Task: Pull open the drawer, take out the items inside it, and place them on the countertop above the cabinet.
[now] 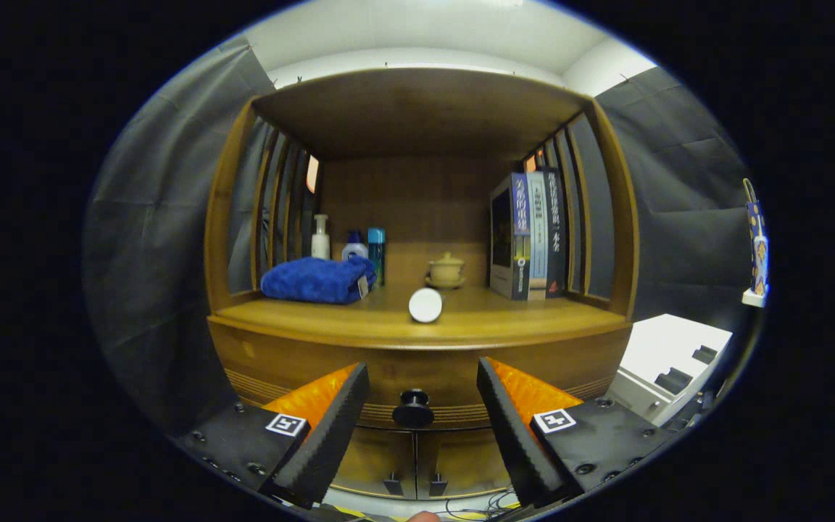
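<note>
Drawer (417, 377) sits closed under the desk (504, 322), a wide wooden front with a dark round knob (413, 408). The gripper (421, 413) has its fingers spread wide either side of that knob, touching nothing. On the desk: folded blue towel (316, 280), bottles (349, 243), small lidded teacup (446, 270), upright books (530, 235), white round object (425, 305).

Drawer (417, 377) shut, its contents hidden; its front partly covered by the spread fingers (330, 428) of the hand-held gripper (421, 417). Behind the blue towel (316, 279), lower parts of three bottles (349, 246) concealed. Book spines (537, 232) too small to read.
</note>
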Demonstrator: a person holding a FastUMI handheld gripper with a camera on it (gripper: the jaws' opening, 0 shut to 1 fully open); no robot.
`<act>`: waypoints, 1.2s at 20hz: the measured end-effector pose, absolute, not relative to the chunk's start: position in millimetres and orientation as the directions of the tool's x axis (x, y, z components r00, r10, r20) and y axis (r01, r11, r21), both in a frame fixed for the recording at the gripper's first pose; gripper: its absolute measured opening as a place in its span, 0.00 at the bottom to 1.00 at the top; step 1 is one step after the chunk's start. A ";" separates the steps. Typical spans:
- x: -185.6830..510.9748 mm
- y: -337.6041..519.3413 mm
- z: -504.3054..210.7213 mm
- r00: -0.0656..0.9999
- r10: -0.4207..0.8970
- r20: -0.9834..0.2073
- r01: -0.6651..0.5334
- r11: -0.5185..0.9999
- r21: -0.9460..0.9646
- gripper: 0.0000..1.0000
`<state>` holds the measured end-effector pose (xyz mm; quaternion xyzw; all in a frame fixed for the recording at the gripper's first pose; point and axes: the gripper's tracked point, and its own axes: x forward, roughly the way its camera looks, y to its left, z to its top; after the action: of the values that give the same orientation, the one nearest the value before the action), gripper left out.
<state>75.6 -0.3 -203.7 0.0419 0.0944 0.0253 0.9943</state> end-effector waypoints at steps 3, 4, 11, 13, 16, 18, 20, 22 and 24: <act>57.2 -8.2 -145.4 0.987 0.061 -0.145 -0.048 0.994 0.094 0.98; 49.8 -13.0 -129.8 0.987 0.062 -0.145 -0.049 0.995 0.091 0.98; 28.1 -29.4 -28.8 0.993 0.078 -0.085 -0.072 0.995 0.073 0.98; 23.8 -34.9 -17.8 0.995 0.068 -0.071 -0.061 0.994 0.086 0.98; 12.0 -35.4 -32.9 0.992 0.055 -0.110 -0.052 0.998 0.029 0.98; 11.4 -31.8 -39.5 0.991 0.057 -0.125 -0.057 0.998 -0.002 0.98; 12.7 -20.9 -41.7 0.988 0.089 -0.124 -0.091 0.996 -0.015 0.98; 13.7 -16.2 -41.8 0.988 0.102 -0.114 -0.103 0.995 -0.010 0.98; 13.0 -11.7 -40.6 0.989 0.111 -0.100 -0.110 0.994 0.010 0.98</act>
<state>13.0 -11.7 -40.6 0.0024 0.0505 0.0555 0.9972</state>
